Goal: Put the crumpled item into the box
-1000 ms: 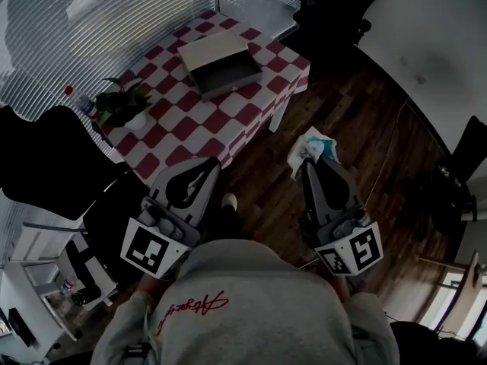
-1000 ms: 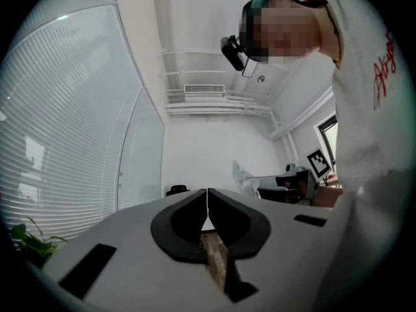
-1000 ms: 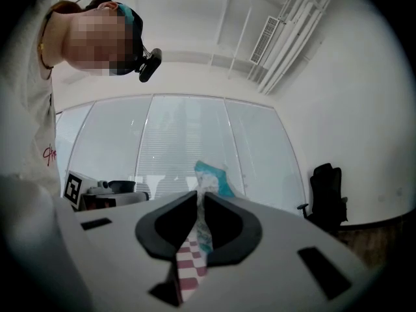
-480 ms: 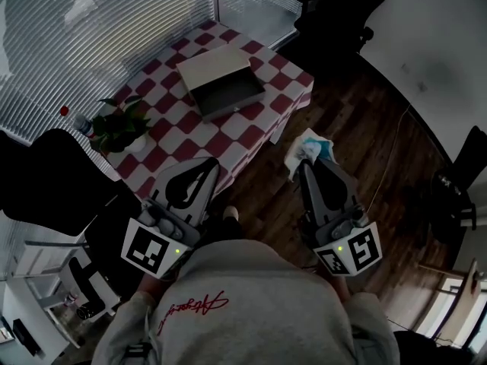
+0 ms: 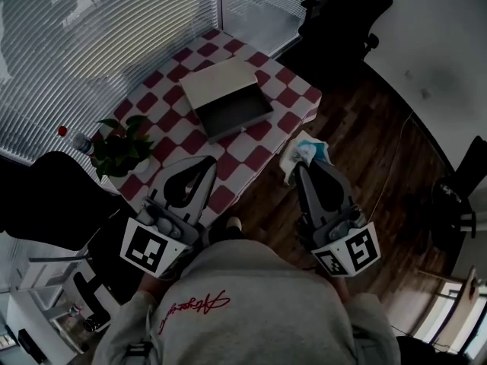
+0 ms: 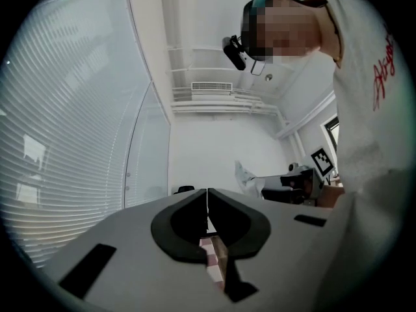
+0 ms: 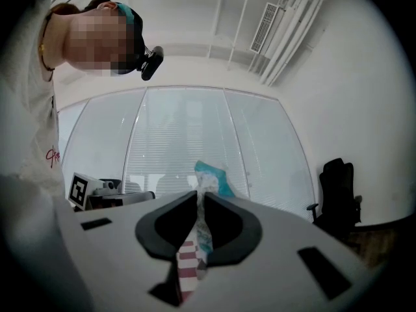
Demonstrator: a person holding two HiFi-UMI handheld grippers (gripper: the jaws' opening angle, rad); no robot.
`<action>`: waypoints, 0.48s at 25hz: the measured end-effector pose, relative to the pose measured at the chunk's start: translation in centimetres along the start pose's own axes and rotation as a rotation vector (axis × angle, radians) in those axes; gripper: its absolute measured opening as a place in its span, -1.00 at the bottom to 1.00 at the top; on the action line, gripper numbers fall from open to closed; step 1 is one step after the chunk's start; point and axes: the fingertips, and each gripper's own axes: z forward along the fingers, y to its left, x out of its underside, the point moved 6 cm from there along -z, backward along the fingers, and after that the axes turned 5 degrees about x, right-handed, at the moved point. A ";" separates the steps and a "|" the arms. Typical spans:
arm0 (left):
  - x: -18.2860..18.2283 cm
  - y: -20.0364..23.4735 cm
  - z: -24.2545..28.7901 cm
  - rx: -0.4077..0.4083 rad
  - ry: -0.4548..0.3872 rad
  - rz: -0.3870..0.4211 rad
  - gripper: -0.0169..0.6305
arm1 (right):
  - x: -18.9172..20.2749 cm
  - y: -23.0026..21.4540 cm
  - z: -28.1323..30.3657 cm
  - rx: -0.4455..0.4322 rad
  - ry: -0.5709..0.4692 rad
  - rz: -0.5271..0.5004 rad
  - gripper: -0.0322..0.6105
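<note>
Red-and-white checked worktop (image 5: 171,139) carries the open shallow grey box (image 5: 236,112). Right of that box, my right hand-held gripper (image 5: 303,165) pinches the crumpled white-and-teal wrapper (image 5: 308,150). My left hand-held gripper (image 5: 208,161), nearer me than the box, is closed and empty.

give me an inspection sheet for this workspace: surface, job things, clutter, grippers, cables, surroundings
surface: table under a red and white check cloth.
job's things: open box on the table, inside looks bare; crumpled item held in the air off the table's edge.
clutter: potted plant and red-capped bottle at the table's left end.
grippers: left gripper fingers together, nothing between; right gripper shut on the crumpled item.
cables: one thin cable on the wood floor.
surroundings: blinds; dark office chair.
</note>
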 end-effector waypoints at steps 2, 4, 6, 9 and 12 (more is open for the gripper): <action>0.4 1.2 0.5 -0.004 0.003 -0.007 -0.89 | 0.4 -0.4 1.1 0.001 0.006 0.002 -0.76; 0.7 2.2 1.0 0.000 0.004 -0.011 -0.89 | 0.7 -0.7 2.1 0.003 0.014 0.003 -0.76; 1.0 3.0 1.5 0.005 0.004 -0.014 -0.89 | 1.0 -1.0 3.0 0.001 0.018 0.005 -0.76; 1.2 4.0 2.1 0.005 0.000 -0.021 -0.89 | 1.3 -1.5 4.2 0.000 0.021 0.007 -0.76; 1.6 5.1 2.5 0.004 -0.001 -0.031 -0.89 | 1.6 -1.9 5.5 0.003 0.027 0.012 -0.76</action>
